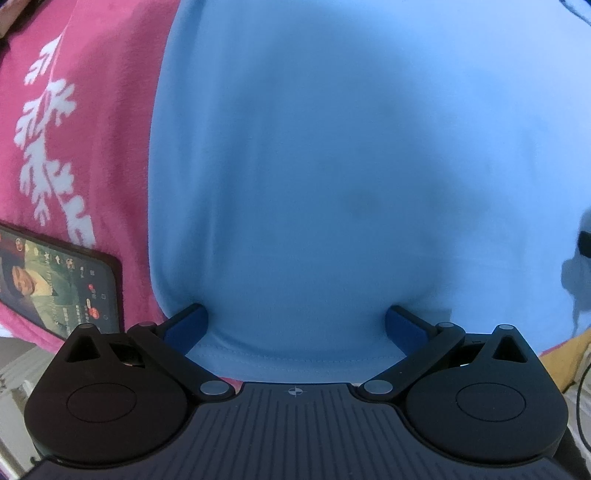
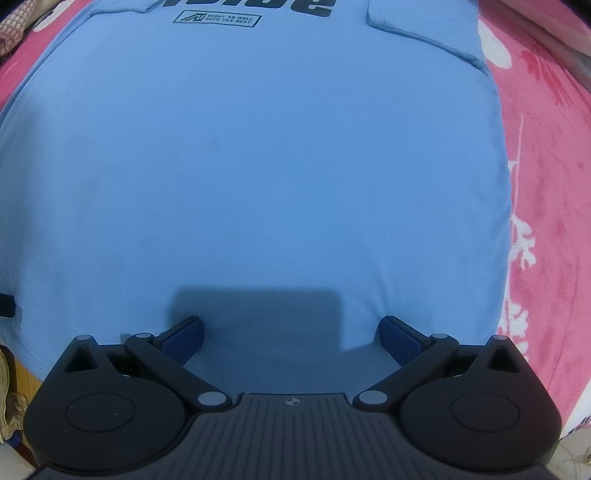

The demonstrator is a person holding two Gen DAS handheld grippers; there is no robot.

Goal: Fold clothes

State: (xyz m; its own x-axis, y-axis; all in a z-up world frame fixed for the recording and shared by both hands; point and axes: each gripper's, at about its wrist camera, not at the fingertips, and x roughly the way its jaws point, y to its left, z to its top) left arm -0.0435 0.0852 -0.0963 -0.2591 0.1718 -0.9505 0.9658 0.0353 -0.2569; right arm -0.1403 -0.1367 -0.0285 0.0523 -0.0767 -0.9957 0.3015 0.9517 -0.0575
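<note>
Nearest the left wrist lens, the left gripper (image 1: 295,325) is standing with its jaws spread wide and grasping nothing, its blue pads (image 1: 186,326) sitting at the hem of the light blue T-shirt (image 1: 332,166); the shirt is lying flat on a pink blanket (image 1: 92,110) with white leaf patterns, and a phone (image 1: 55,284) with a lit screen is resting on the blanket just left of the shirt. Over the shirt's lower right part, the right gripper (image 2: 291,332) is likewise hovering released and empty, casting a shadow on the cloth; black printed lettering (image 2: 218,18) is showing at the far end.
</note>
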